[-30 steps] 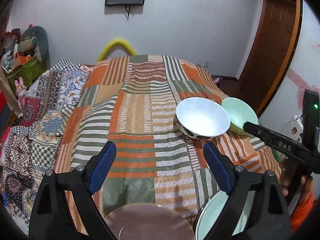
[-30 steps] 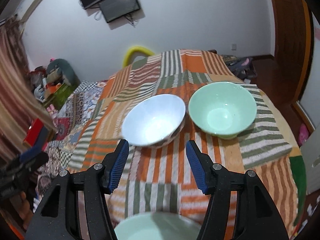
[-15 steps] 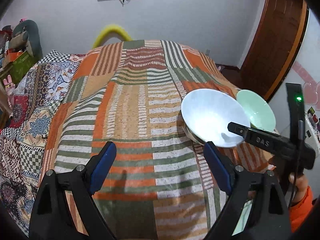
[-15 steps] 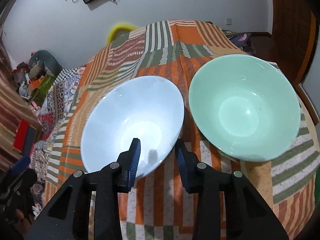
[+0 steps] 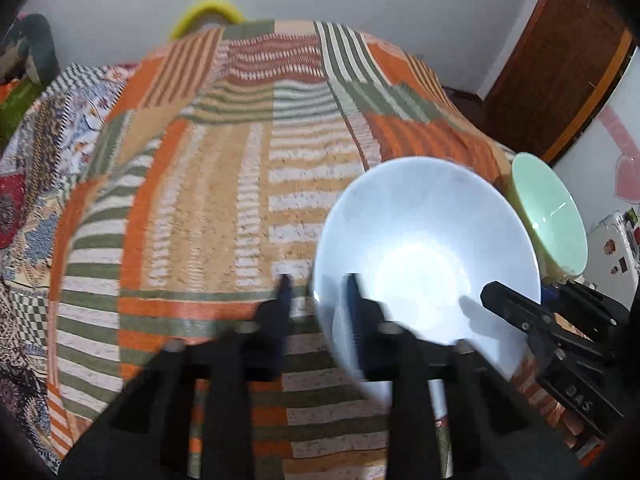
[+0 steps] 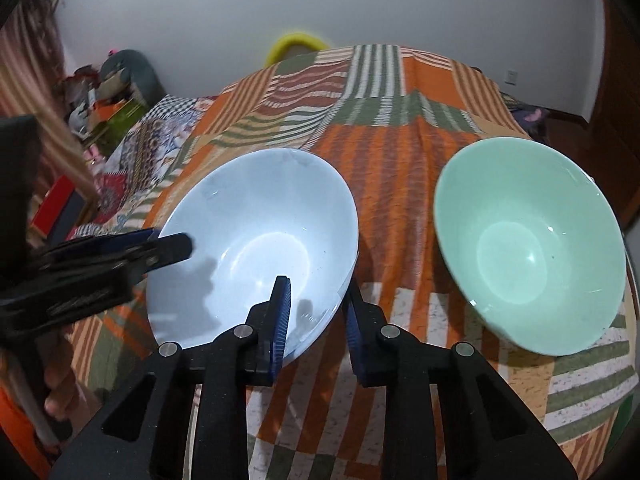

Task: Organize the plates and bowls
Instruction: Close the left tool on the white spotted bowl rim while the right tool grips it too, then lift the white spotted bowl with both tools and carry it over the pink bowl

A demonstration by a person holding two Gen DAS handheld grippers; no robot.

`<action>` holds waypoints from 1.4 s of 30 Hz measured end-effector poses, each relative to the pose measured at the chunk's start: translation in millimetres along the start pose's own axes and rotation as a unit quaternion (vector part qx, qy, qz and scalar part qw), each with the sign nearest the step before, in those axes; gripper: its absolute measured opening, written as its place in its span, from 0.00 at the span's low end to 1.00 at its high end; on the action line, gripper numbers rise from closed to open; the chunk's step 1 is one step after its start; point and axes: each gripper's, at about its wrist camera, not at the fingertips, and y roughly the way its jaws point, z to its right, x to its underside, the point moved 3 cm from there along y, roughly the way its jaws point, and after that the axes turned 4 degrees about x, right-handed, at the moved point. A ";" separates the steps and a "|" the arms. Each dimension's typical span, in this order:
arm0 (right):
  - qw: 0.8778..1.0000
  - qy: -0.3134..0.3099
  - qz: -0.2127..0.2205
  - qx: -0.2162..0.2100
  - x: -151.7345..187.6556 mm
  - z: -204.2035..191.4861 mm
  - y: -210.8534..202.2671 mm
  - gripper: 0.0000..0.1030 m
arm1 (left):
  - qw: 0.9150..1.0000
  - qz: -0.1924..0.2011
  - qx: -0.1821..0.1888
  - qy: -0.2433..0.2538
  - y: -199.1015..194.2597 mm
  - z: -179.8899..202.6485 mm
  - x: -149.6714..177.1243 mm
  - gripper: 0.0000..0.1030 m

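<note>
**Both grippers close in on the white bowl**

The striped patchwork quilt (image 6: 404,160) covers the bed, and both bowls sit on it near its right side. The white bowl (image 6: 256,240) is the larger sight, with the green bowl (image 6: 528,248) just beside it to the right, a strip of orange cloth showing between them. Half a second ago the bowls looked nearly touching from the right wrist view; the camera angle has changed since.

The right gripper (image 6: 316,312) straddles the near rim of the white bowl, one blue pad inside and one outside, jaws narrow around the wall; whether they are already pressing it I cannot tell. That is much as it stood half a second ago.

The left gripper (image 5: 316,300) has changed most: a moment back its jaws were spread wide over bare quilt, and now they are drawn narrow around the white bowl's left rim, blurred with motion. Whether they grip the rim I cannot tell.
</note>
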 end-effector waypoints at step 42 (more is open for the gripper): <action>0.994 0.017 0.102 -0.029 35.7 -67.2 -146.0 0.13 | 0.989 0.135 -0.017 0.054 -219.5 47.0 107.3 0.11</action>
